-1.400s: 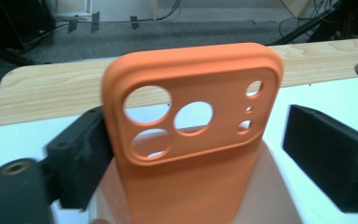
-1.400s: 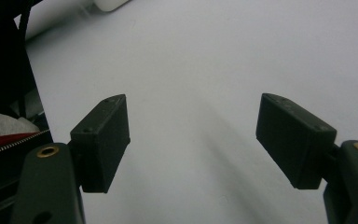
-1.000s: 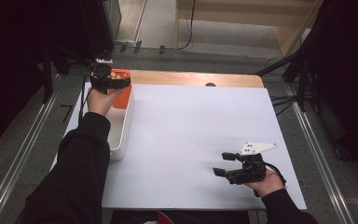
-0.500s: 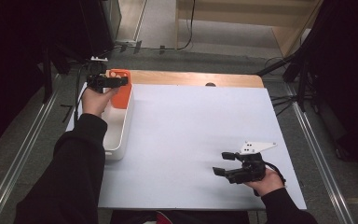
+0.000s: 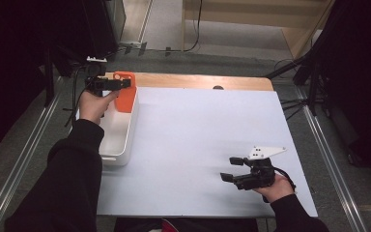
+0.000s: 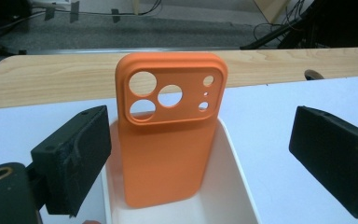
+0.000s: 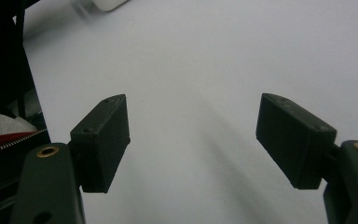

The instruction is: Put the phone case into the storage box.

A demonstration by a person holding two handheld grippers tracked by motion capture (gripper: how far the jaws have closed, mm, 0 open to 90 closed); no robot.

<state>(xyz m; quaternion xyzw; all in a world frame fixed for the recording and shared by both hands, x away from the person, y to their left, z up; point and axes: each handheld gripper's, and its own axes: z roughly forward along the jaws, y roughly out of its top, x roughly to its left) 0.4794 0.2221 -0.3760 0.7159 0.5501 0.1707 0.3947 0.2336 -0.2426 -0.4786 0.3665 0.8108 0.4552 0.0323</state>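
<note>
No text, label, brand, number or sign can be read in these pictures — not on any object and not on the surfaces around them.

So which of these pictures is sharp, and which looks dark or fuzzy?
Left gripper view: the orange phone case is crisp and evenly lit. Right gripper view: the white table looks soft, with faint shadow streaks. High view: bright table, nearly black surroundings on both sides.
</note>
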